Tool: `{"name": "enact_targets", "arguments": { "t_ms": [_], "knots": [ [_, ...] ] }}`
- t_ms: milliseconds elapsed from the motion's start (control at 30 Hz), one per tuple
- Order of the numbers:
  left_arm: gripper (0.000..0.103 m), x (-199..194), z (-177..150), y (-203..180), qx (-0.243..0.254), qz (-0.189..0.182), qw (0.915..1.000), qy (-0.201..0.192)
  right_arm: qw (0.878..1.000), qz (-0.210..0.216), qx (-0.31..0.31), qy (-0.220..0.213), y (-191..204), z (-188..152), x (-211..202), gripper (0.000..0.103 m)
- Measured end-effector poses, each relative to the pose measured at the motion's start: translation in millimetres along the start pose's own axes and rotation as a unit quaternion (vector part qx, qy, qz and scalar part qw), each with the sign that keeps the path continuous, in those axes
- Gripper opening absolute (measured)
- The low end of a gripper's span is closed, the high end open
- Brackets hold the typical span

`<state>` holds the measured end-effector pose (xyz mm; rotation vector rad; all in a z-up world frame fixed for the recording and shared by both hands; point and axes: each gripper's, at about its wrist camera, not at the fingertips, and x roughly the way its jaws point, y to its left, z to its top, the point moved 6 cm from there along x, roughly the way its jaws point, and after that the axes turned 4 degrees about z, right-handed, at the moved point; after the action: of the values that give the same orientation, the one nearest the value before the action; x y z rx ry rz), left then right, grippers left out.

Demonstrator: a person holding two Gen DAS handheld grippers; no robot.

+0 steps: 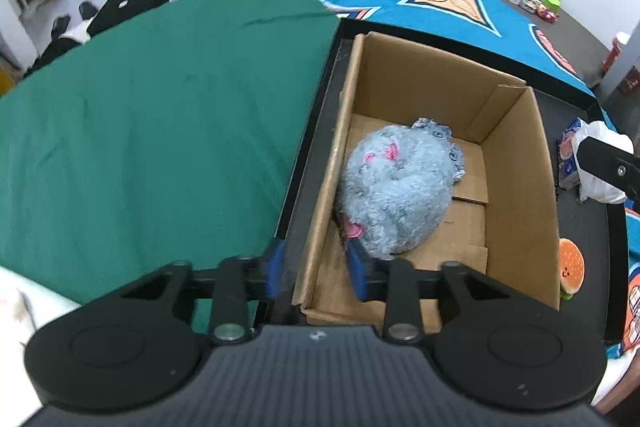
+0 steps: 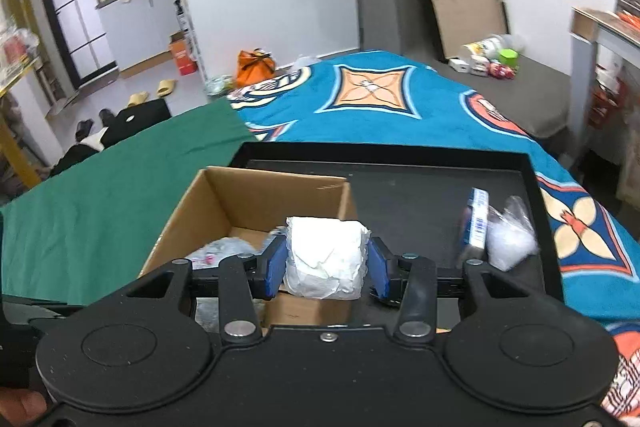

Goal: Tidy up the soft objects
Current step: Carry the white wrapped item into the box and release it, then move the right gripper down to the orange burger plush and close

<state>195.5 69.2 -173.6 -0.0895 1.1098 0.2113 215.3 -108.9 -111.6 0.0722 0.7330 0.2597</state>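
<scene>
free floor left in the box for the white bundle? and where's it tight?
Inside the cardboard box, bare floor shows right of the grey plush, along the right wall, plus the far corner behind it. The plush fills the left side against the left wall. The black tray is bare beyond the box; crowded at its right edge by the blue packet and plastic bag.

The cardboard box (image 1: 516, 163) stands in the left part of the tray (image 2: 536, 211). A plush toy (image 1: 396, 187) lies inside the box, against its left wall. A burger toy (image 1: 571, 269) lies right of the box. The tray rests on a bed.
</scene>
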Motion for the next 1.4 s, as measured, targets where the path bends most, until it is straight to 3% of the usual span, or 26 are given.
{"name": "enact_targets", "arguments": {
  "t_ms": [167, 333, 467, 867, 1133, 1300, 1400],
  "knots": [
    [0.014, 3.5, -1.2, 3.0, -0.010, -0.006, 0.9999, 0.007, 1.000, 0.008, -0.021, 0.006, 15.6, 4.0, 8.7, 0.043],
    [0.012, 4.5, -0.4, 8.1, -0.026, -0.012, 0.9996, 0.006, 0.999, 0.007, -0.039, 0.003, 27.1, 10.8, 13.5, 0.046],
    [0.012, 3.1, -1.4, 9.6, -0.031, -0.017, 0.9994, 0.006, 0.999, 0.016, -0.046, 0.003, 34.3, 13.4, 16.8, 0.061],
    [0.013, -2.7, -1.5, 4.0, -0.015, 0.001, 0.9999, -0.006, 1.000, 0.000, -0.025, 0.012, 14.3, -10.1, 5.0, 0.069],
    [0.017, -7.8, -2.7, -1.9, 0.003, 0.018, 0.9997, -0.015, 1.000, -0.014, 0.000, 0.014, -12.9, -29.4, -4.1, 0.070],
    [0.039, -14.1, -2.1, -6.4, 0.018, 0.030, 0.9989, -0.033, 0.999, -0.017, 0.012, 0.024, -25.0, -43.4, -4.6, 0.070],
    [0.046, -16.3, -2.2, -9.6, 0.029, 0.037, 0.9981, -0.040, 0.999, -0.018, 0.017, 0.027, -31.3, -49.7, -5.1, 0.070]
  ]
}}
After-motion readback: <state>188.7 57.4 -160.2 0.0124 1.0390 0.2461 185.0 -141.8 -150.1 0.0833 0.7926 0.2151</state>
